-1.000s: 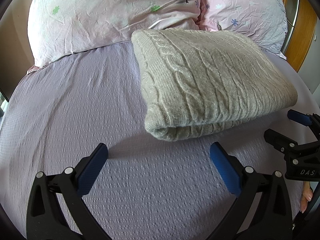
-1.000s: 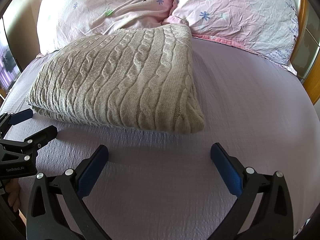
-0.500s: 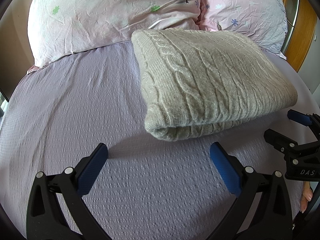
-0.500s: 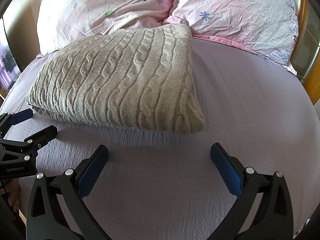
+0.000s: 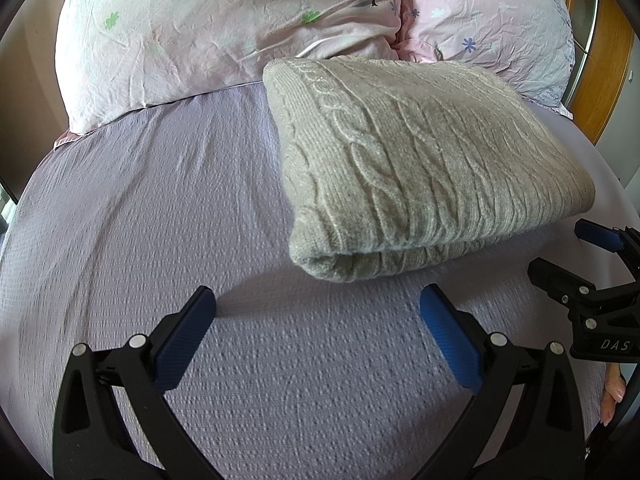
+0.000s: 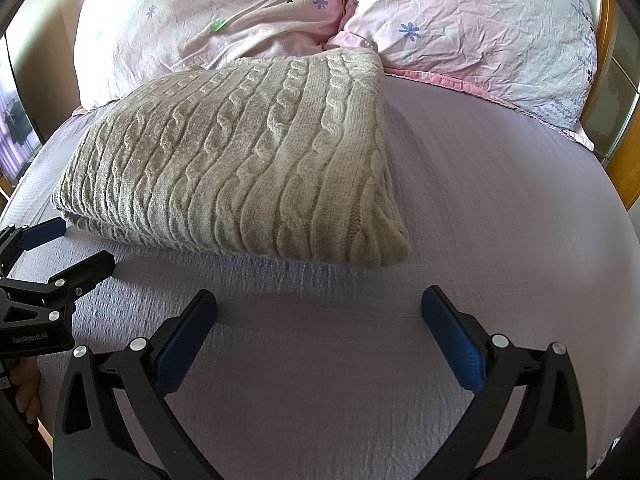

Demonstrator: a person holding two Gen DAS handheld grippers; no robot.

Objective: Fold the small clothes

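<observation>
Nearest to me, my left gripper (image 5: pixel 318 320) is spread wide with nothing between its blue pads (image 5: pixel 448 340), held low over the lilac bedspread (image 5: pixel 160 200). My right gripper (image 6: pixel 319 322) is just as wide apart and just as empty, over the same cover; each one shows at the edge of the other's view, side by side and near each other.

Just past both sets of fingertips lies the beige cable-knit sweater (image 6: pixel 256 160), apart from either gripper. It sits on the bedspread as a thick, squared bundle, with a rounded fold edge facing me in the left view and stacked layers visible along its near side. I judge the folding of this piece essentially done; what may remain is a tidy-up or moving on, and no other clothes show in either view.

Beyond the sweater, its far edge meets two pink floral pillows (image 5: pixel 224 28) propped at the head of the bed, and a wooden headboard (image 5: pixel 600 60) rises at the far right. Nothing lies between my grippers and the sweater.
</observation>
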